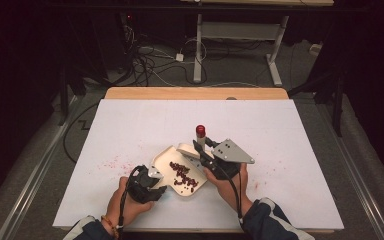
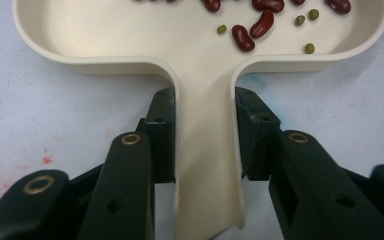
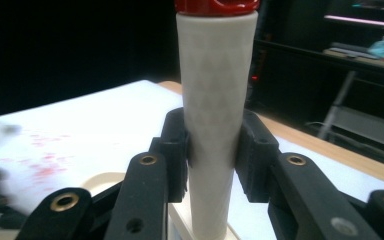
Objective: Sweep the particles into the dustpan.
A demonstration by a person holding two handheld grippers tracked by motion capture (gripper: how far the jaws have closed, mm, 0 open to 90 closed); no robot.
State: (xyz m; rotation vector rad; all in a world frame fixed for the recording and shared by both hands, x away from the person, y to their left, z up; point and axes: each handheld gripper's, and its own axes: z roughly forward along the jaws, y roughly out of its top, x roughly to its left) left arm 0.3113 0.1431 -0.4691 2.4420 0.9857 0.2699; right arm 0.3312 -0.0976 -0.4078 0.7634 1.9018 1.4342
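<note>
Both grippers are closed on something: my left gripper [image 2: 200, 135] has its jaws clamped on the narrow handle of the cream dustpan-shaped tray [image 2: 80, 55], and my right gripper [image 3: 211, 155] pinches the pale shaft of a red-capped tool [image 3: 212, 110], held upright. From the high view the tray [image 1: 160, 160] lies flat on the white table [image 1: 280, 135] near my edge, with red beans [image 1: 182, 175] piled in its basin; the left gripper view also picks out a few small green beans [image 2: 309, 48] among them. The right gripper [image 1: 206, 150] hangs over the tray's far rim with the tool [image 1: 200, 135] rising behind it.

I judge this as the sweeping or scraping step, with the left side steadying the tray while the right brings the tool to the beans. The tool's lower end is hidden, so I can't say whether it's a brush or a scoop. The next move calls for lowering it into the basin without tipping the tray.

Red stains [image 1: 111, 162] mark the table to the left; nothing stands in the path. A wooden strip [image 1: 195, 93] edges the far side.
</note>
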